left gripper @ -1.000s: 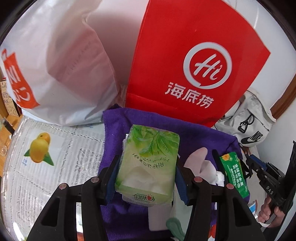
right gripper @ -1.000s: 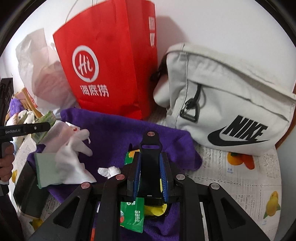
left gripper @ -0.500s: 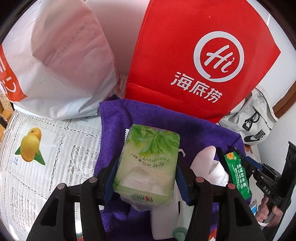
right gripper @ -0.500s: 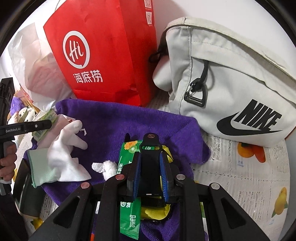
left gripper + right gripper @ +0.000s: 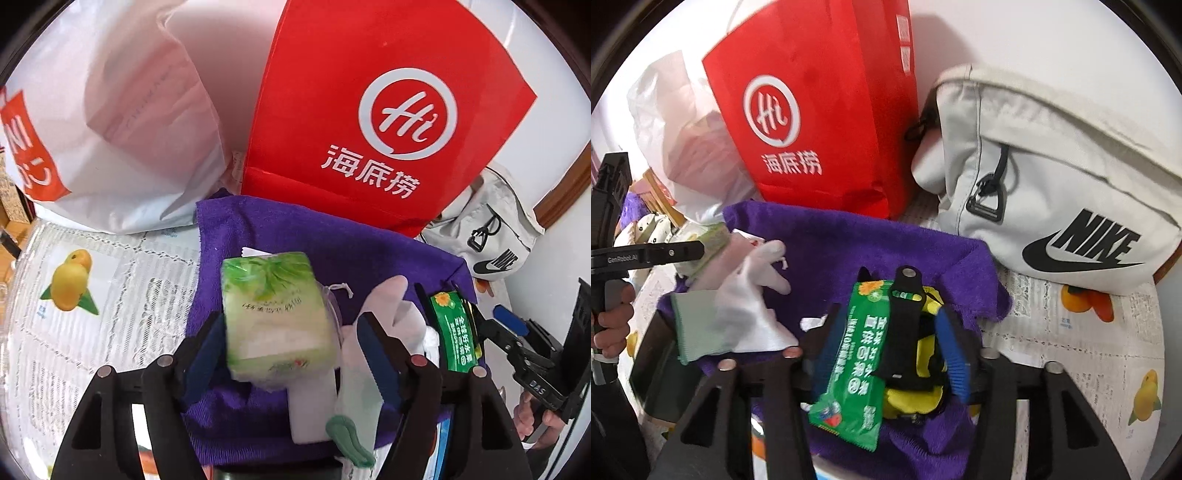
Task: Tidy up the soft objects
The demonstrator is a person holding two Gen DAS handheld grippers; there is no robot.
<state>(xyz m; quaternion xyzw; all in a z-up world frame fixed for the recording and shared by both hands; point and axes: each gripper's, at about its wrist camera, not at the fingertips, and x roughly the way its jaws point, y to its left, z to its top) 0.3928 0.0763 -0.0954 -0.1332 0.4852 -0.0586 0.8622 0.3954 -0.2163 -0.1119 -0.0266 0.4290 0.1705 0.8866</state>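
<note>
Grippers (image 5: pixel 291 339) (image 5: pixel 890 347) spread over purple towel (image 5: pixel 332 243).

tissue pack (image 5: pixel 275 314): motion-blurred | white plastic bag (image 5: pixel 110 122): cut by left edge | purple towel (image 5: pixel 295 240): partly covered

my purple towel (image 5: pixel 295 236) lay under a green leaf-printed tissue pack (image 5: pixel 275 314), white glove (image 5: pixel 753 295) and green sachet (image 5: pixel 857 362); far behind stood a red bag (image 5: pixel 369 110) with white lettering.
</note>
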